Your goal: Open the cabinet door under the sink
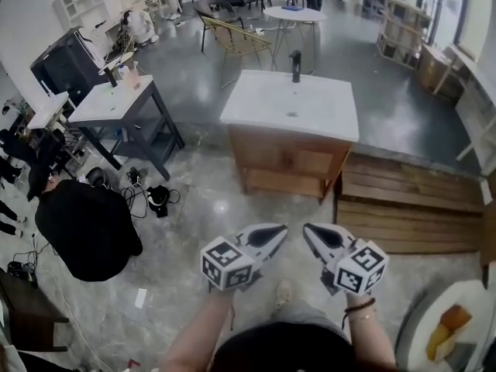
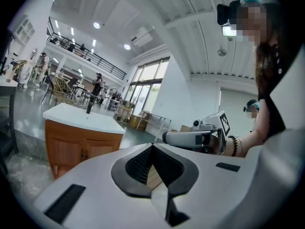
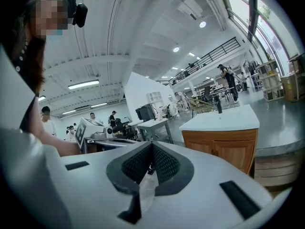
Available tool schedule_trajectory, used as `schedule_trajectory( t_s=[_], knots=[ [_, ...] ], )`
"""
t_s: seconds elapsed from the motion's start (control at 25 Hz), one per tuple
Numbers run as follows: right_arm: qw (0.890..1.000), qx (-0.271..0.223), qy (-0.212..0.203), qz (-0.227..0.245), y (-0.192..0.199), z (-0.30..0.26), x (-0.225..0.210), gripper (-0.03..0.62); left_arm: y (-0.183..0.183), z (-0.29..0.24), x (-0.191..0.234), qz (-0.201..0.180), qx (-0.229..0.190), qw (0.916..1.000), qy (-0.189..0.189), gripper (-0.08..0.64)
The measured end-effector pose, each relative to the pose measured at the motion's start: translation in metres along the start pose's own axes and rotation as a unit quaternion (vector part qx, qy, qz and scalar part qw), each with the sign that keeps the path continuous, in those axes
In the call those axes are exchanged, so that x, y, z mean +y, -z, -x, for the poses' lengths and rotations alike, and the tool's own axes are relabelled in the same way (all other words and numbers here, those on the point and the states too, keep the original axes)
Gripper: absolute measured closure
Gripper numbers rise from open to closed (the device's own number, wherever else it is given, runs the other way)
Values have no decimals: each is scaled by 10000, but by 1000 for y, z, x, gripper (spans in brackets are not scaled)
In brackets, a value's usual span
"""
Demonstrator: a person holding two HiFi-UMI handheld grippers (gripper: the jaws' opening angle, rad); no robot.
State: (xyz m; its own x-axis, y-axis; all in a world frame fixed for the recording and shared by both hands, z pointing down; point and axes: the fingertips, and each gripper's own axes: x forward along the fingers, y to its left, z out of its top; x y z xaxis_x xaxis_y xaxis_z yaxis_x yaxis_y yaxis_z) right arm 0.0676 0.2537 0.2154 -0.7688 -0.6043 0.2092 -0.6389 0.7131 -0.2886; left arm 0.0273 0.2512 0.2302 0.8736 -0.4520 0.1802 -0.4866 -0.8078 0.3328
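A wooden sink cabinet (image 1: 288, 165) with a white basin top (image 1: 291, 103) and a black faucet (image 1: 295, 65) stands ahead of me on the grey floor. Its two doors (image 1: 313, 163) are closed. My left gripper (image 1: 277, 233) and right gripper (image 1: 311, 233) hover side by side well short of the cabinet, both shut and holding nothing. The cabinet (image 2: 78, 147) shows at the left of the left gripper view, with the shut left gripper (image 2: 152, 146) aimed past it. In the right gripper view the cabinet (image 3: 225, 144) sits right of the shut right gripper (image 3: 152, 144).
A wooden pallet platform (image 1: 407, 204) lies right of the cabinet. A second white-topped dark stand (image 1: 124, 115) is at the left, with a black bag (image 1: 87, 227) and cables on the floor. A person sits near it. Chairs and a round table (image 1: 293, 14) stand behind.
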Motion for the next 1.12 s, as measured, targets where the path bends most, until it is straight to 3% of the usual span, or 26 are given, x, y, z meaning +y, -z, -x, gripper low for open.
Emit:
schedule_trajectory(
  t_s=[0.2,0.52,1.12],
  knots=[
    [9999,96,-112,22,-20,-17,-49,587,-24,-40,36,66,-80,9998,-164,552],
    [9991,300,-294,-9,-20,-39,-87,587,-38,-82,69,79,-9,9997,-213,552],
    [9995,175,-121,-221,-60,-114,-171,587,-65,-127,162,70,340,9993,-109,551]
  ],
)
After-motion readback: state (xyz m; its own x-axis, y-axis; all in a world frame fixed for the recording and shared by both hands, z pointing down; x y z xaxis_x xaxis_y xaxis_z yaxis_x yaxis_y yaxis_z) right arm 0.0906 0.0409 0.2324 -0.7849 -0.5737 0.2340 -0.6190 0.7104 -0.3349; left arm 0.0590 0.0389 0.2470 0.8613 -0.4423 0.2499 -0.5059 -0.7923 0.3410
